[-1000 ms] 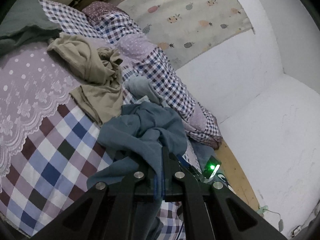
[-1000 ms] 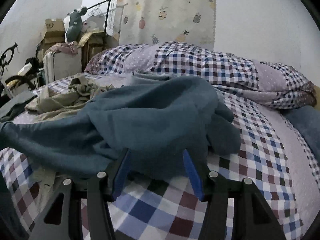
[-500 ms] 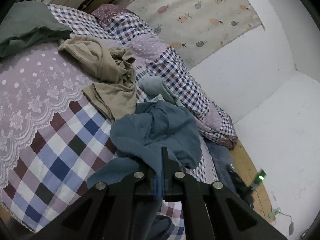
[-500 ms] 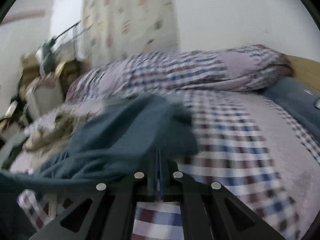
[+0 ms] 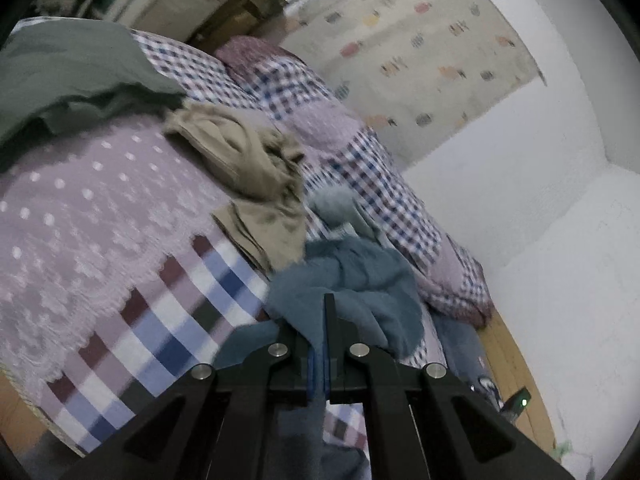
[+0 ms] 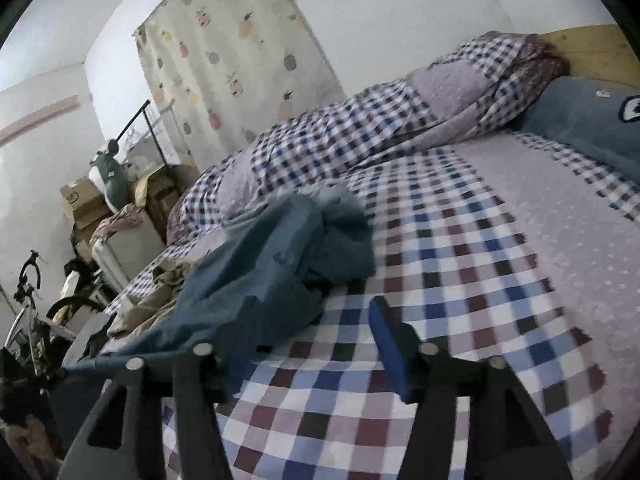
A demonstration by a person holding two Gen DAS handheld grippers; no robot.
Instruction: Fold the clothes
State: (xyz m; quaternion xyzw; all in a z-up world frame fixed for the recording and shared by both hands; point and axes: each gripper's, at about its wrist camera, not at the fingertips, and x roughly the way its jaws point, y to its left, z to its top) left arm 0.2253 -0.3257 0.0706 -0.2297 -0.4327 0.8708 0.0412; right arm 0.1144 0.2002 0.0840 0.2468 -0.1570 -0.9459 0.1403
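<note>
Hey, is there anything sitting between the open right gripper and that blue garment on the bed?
Nothing visible. The right gripper is open right at the edge of the blue garment, with only bare checked bedsheet around it. The tan garment lies beyond, off to the side.

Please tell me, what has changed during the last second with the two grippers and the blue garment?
The right gripper, shut half a second ago, has opened and let go of the blue garment. The left gripper stays shut on it. The beige garment lies unmoved on the bed.
</note>
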